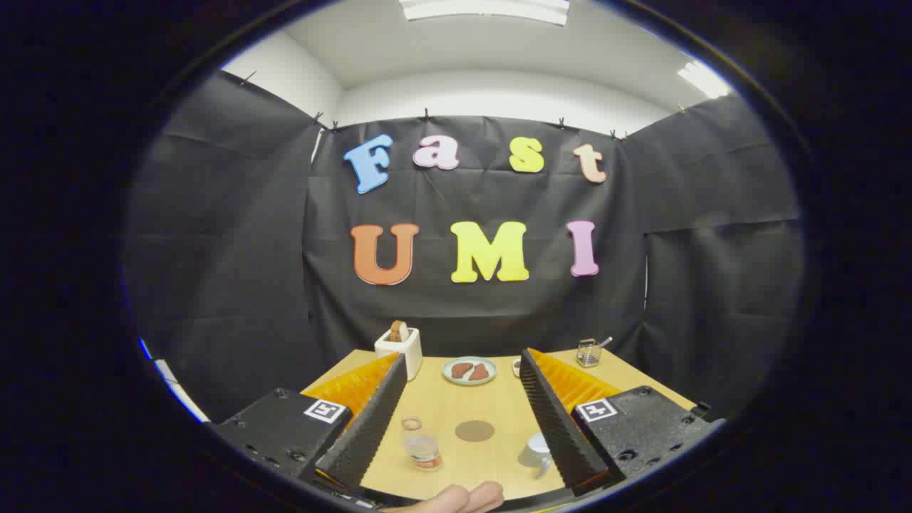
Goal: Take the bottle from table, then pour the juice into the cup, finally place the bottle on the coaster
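Black-draped booth, wooden worktop: claw hovers fingers wide apart, holding nothing; bottle stands uncapped just inside the left finger, coaster beside it, cup by the right finger; first step, taking the bottle, appears pending, so next descend and close on it.

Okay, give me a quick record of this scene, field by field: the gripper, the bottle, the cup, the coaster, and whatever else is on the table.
gripper: open, fingers spread wide, holding nothing
bottle: upright on the table, between the fingers, near the left one
coaster: round, brown, bare, just right of the bottle
cup: beside the right finger
plate: farther back, two brown pieces on it
white holder: back left
wire basket: back right
table: light wood
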The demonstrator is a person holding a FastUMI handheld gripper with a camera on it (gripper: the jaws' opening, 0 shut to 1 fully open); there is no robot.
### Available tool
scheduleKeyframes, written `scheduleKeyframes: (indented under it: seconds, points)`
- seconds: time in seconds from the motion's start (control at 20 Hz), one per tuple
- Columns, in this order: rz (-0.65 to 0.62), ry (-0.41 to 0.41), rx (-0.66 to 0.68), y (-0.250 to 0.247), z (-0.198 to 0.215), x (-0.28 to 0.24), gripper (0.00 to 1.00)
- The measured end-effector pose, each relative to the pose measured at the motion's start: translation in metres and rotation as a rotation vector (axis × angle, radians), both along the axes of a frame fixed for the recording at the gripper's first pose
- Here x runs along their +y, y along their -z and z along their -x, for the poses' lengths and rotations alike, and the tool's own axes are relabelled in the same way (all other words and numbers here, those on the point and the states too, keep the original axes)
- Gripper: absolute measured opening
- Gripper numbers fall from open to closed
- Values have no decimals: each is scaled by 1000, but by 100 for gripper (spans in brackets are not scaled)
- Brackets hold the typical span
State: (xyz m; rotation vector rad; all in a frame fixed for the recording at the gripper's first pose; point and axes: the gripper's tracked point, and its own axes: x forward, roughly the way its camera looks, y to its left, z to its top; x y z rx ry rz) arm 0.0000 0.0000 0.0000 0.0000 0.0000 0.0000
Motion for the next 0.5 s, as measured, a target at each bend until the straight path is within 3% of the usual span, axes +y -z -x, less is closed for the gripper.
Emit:
scheduleKeyframes:
  seconds: [0.5]
  points:
    - [-3,2,-3,14,-2,-3,100]
